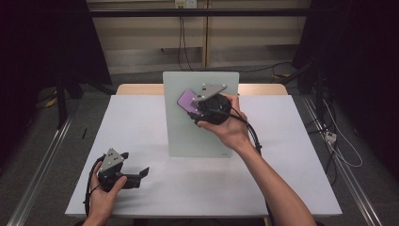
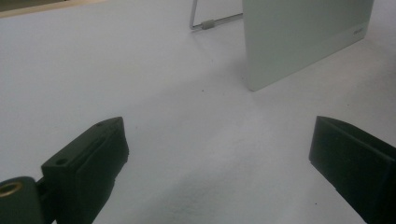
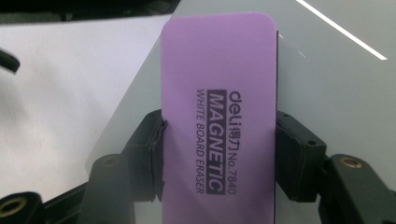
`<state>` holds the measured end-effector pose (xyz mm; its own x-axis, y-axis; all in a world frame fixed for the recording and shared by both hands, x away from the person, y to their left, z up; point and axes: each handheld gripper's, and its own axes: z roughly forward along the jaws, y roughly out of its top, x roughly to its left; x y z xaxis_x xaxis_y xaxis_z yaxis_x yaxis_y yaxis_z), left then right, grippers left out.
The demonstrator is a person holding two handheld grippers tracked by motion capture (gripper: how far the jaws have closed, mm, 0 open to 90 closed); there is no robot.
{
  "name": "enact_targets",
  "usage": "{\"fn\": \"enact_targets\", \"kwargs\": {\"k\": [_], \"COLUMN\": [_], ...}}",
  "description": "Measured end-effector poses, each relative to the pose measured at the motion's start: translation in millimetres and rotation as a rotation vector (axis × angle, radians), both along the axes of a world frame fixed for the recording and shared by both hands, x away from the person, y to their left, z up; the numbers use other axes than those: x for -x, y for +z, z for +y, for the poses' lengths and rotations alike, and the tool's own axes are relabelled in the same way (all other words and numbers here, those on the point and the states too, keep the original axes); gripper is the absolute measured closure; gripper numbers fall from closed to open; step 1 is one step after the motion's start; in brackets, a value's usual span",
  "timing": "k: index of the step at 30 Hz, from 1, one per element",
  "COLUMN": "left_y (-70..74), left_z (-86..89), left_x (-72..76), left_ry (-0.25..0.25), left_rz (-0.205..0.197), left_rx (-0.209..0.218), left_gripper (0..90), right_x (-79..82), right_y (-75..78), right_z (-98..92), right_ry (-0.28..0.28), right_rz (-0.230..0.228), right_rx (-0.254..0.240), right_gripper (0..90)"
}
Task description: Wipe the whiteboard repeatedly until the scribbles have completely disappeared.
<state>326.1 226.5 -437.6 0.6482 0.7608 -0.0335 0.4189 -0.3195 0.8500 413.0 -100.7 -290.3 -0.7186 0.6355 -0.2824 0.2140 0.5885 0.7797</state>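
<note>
A purple magnetic whiteboard eraser (image 3: 219,112) is clamped between the jaws of my right gripper (image 3: 219,158), which is shut on its two long sides. From above, the eraser (image 1: 188,100) is held against the upper part of a small pale whiteboard (image 1: 197,136) that stands tilted at mid-table, with the right gripper (image 1: 200,106) in front of it. My left gripper (image 1: 134,167) rests low near the table's front left, jaws wide apart. Between its fingers (image 2: 88,163) lies only bare white tabletop, and the whiteboard's lower corner (image 2: 299,42) stands farther off.
The white table (image 1: 141,122) carries the board, whose wire stand (image 2: 210,21) shows behind it. Black cables trail from both grippers. Dark curtains and metal rails flank the table, and cables lie on the floor at the right.
</note>
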Motion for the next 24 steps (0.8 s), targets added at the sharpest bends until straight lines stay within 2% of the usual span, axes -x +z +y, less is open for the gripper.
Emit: {"fn": "enact_targets", "kwargs": {"k": [3, 5, 8, 12, 16, 21, 24], "left_y": [0.1, -0.1, -0.4, -0.1, -1.2, -0.4, -0.2], "left_z": [-0.2, -0.2, -0.7, -1.9, -2.5, -2.0, -1.0], "left_x": [0.3, 0.3, 0.2, 0.4, -0.4, 0.1, 0.0], "left_ry": [0.0, -0.001, -0.002, -0.004, -0.006, -0.006, -0.006], "left_rz": [0.001, 0.001, 0.0, 0.0, 0.001, 0.001, -0.001], "left_rx": [0.0, 0.001, 0.001, -0.001, -0.001, -0.005, -0.002], "left_gripper": [4.3, 4.2, 4.3, 4.3, 4.2, 4.3, 4.2], "right_x": [-0.1, 2.0, 6.6, 12.5, 18.2, 23.2, 24.8], "right_y": [-2.1, -8.9, -24.0, -49.4, -75.0, -98.2, -108.8], "right_z": [3.9, 7.7, 15.0, 24.5, 35.1, 44.1, 46.9], "right_ry": [0.0, 0.012, 0.032, 0.068, 0.113, 0.152, 0.172], "right_rz": [-0.006, 0.003, 0.026, 0.073, 0.122, 0.166, 0.187], "right_rx": [0.014, 0.029, 0.055, 0.058, 0.082, 0.111, 0.11], "right_gripper": [41.6, 41.7, 41.6, 41.6, 41.6, 41.6, 41.6]}}
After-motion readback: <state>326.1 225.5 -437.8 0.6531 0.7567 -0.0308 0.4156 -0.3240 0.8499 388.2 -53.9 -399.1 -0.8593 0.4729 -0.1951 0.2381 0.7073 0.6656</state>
